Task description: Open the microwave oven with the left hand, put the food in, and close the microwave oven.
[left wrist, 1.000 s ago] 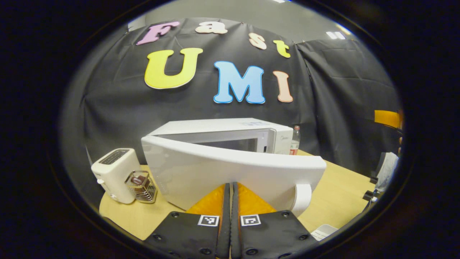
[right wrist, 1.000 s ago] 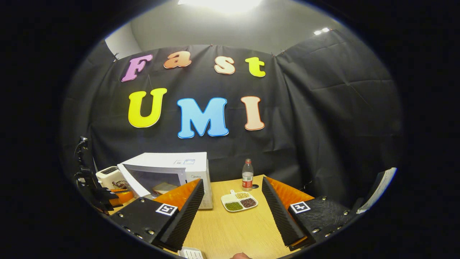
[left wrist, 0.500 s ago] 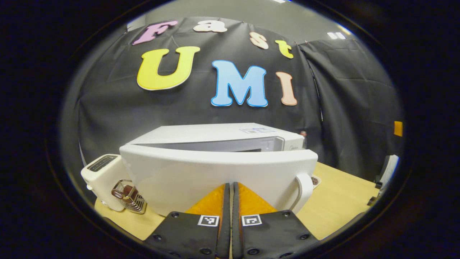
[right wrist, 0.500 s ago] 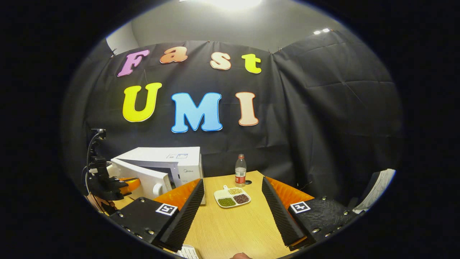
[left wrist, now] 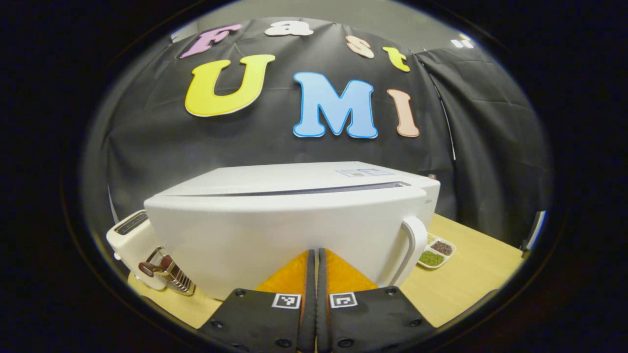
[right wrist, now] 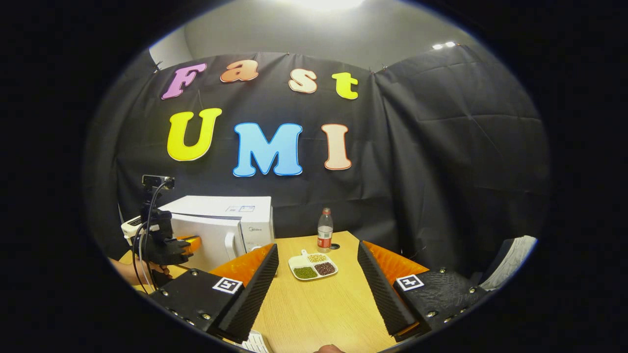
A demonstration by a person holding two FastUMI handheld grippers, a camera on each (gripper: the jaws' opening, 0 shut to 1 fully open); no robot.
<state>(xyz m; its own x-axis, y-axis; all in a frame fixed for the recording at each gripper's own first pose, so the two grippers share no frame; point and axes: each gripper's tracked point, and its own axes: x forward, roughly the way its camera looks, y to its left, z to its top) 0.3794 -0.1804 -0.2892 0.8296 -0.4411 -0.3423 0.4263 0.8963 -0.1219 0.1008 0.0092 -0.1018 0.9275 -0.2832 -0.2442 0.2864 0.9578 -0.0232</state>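
The microwave door had swung almost shut — earlier it stood ajar. The left gripper, jaws pressed together, touched it. The right gripper hung spread.

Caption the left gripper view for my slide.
Shut left tongs against the nearly closed microwave door, toaster on one side, divided snack dish on the other.
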